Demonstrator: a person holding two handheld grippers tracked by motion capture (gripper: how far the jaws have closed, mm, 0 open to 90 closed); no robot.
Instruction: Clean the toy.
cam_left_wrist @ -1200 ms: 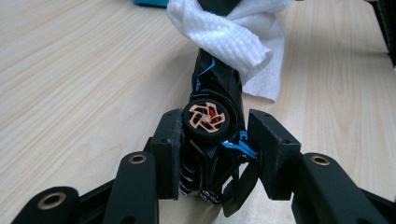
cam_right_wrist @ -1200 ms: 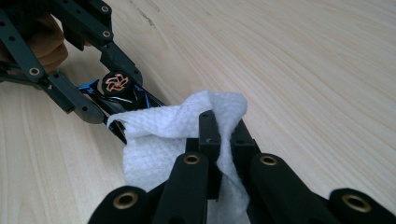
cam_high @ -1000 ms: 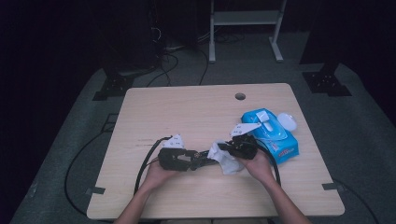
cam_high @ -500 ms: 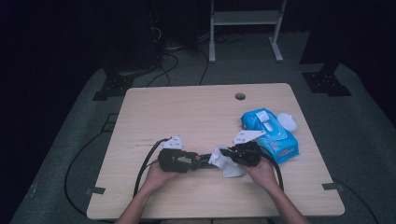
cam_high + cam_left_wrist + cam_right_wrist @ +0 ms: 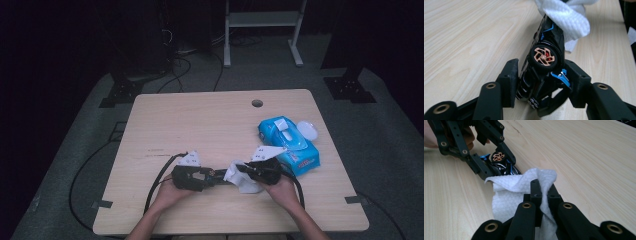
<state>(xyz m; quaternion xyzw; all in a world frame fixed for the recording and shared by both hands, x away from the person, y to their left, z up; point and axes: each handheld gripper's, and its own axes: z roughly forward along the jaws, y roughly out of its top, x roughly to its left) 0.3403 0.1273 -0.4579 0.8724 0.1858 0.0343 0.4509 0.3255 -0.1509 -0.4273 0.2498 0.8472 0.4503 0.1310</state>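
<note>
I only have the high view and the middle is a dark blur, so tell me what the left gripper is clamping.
Observer: The left gripper is shut on a black toy car, tipped on its side, with a copper-spoked wheel facing the camera.
Operator: Now report the right one.
Observer: The right gripper is shut on a white wipe, which is pinched between its jaws.
Operator: Say whether the wipe reaches the car.
Observer: Yes, in the left gripper view the wipe is draped over the car's far end.
Operator: Check the car for other colours.
Observer: It has blue trim beside the wheel.
</note>
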